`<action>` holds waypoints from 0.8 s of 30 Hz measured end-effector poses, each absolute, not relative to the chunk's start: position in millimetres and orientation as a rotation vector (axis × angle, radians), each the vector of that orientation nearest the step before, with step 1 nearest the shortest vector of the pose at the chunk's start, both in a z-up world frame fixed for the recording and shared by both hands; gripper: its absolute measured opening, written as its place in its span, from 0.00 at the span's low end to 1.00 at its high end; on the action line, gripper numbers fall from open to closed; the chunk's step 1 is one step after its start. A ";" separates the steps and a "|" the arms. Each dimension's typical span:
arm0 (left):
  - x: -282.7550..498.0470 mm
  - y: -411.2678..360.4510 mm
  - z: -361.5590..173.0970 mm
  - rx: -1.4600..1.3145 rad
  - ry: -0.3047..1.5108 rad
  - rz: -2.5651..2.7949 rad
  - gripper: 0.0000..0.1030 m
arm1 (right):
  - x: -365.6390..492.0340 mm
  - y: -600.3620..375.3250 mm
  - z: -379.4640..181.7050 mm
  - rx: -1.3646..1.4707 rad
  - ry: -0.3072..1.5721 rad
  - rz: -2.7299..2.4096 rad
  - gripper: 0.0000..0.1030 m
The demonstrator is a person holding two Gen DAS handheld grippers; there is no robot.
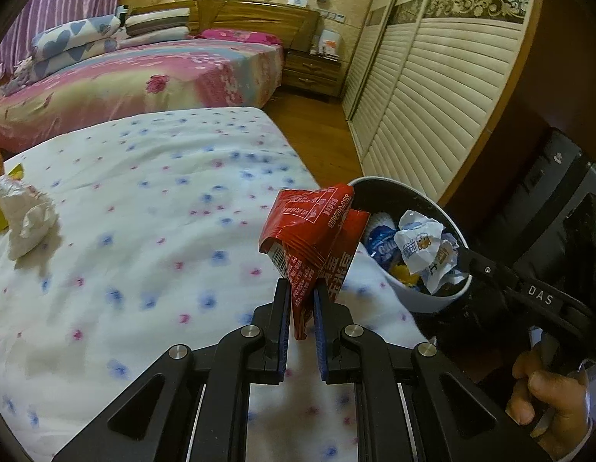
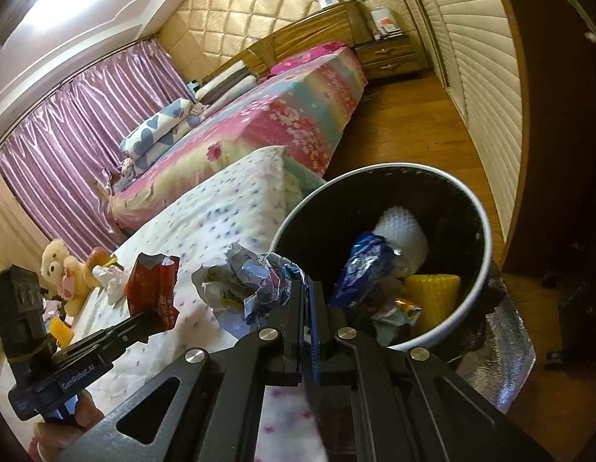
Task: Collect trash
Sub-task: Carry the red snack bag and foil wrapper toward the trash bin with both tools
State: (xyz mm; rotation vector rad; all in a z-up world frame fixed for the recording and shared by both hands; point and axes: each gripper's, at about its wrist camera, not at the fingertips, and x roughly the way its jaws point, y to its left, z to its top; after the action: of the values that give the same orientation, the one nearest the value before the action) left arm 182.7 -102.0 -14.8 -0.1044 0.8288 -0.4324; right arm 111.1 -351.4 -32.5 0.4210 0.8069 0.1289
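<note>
The left gripper [image 1: 302, 300] has its fingers [image 1: 281, 300] nearly together, pinching the lower end of a red snack wrapper [image 1: 313, 238] that stands up between them; the wrapper's top leans against the near rim of the trash bin [image 1: 424, 300], not yet over its opening. The right gripper [image 2: 306, 300] has its fingers [image 2: 294, 308] pressed fully together on an edge of a crumpled white-and-blue printed wrapper [image 2: 244, 285], which hangs just beside the bin's rim on the bed side, also outside the opening as far as the right wrist view shows. The bin, black inside with a pale rim, already holds a fair load: a blue foil packet [image 2: 365, 265], a white textured wad [image 2: 403, 231], a yellow corn cob [image 2: 432, 296] and a small orange-and-white packet [image 2: 398, 310]. So I judge that several pieces are collected and two more are in hand, each waiting to be carried over the rim and let go. Work remains beyond that: on the white floral bed [image 1: 144, 200], well apart from the bin, lies a crumpled white paper [image 1: 26, 215] with a yellow scrap [image 1: 15, 171] beside it, near a plush bear [image 2: 61, 269]. A hand [image 1: 548, 392] grips the right tool's handle.
</note>
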 end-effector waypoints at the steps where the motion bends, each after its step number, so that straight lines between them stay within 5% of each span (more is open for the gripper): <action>1: 183.1 -105.3 -14.8 -0.100 0.828 -0.437 0.10 | 111.0 -354.0 -32.8 0.425 0.805 0.124 0.02; 24: 202.3 -164.0 -11.1 -0.042 0.834 -0.502 0.10 | 109.6 -393.6 -35.4 0.458 0.786 0.035 0.02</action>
State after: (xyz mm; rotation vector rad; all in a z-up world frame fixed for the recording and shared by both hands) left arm 202.3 -164.0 -11.1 -0.0418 0.8343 -0.5023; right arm 109.6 -393.6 -35.4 0.4583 0.7855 0.0352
